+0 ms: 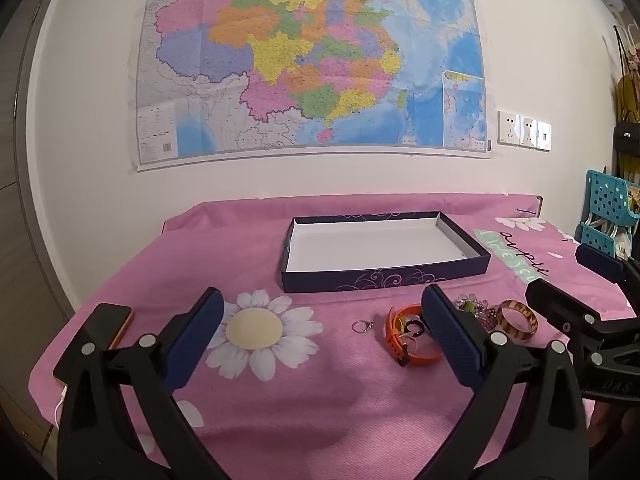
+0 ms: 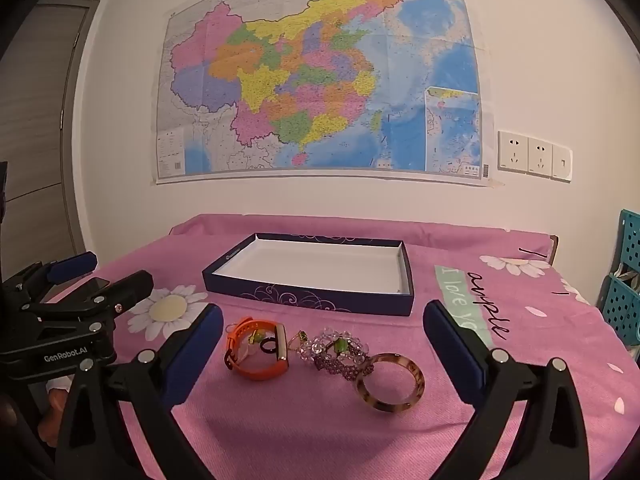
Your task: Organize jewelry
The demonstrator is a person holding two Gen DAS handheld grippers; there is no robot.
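A shallow dark blue box (image 1: pixel 384 278) (image 2: pixel 308 298) with a white, empty inside lies on the pink cloth. In front of it lie an orange watch (image 2: pixel 256 350) (image 1: pixel 408 336), a small black ring (image 2: pixel 269 345), a crystal bead bracelet (image 2: pixel 336 350) (image 1: pixel 472 304), a brown mottled bangle (image 2: pixel 390 382) (image 1: pixel 518 318) and a small silver ring (image 1: pixel 362 326). My left gripper (image 1: pixel 320 320) is open and empty, above the cloth left of the jewelry. My right gripper (image 2: pixel 322 328) is open and empty, with the jewelry between its fingers' line of sight.
A phone (image 1: pixel 100 332) lies at the cloth's left edge. Teal perforated baskets (image 1: pixel 608 216) stand to the right of the table. A map (image 1: pixel 312 60) and wall sockets (image 2: pixel 534 156) are on the wall behind.
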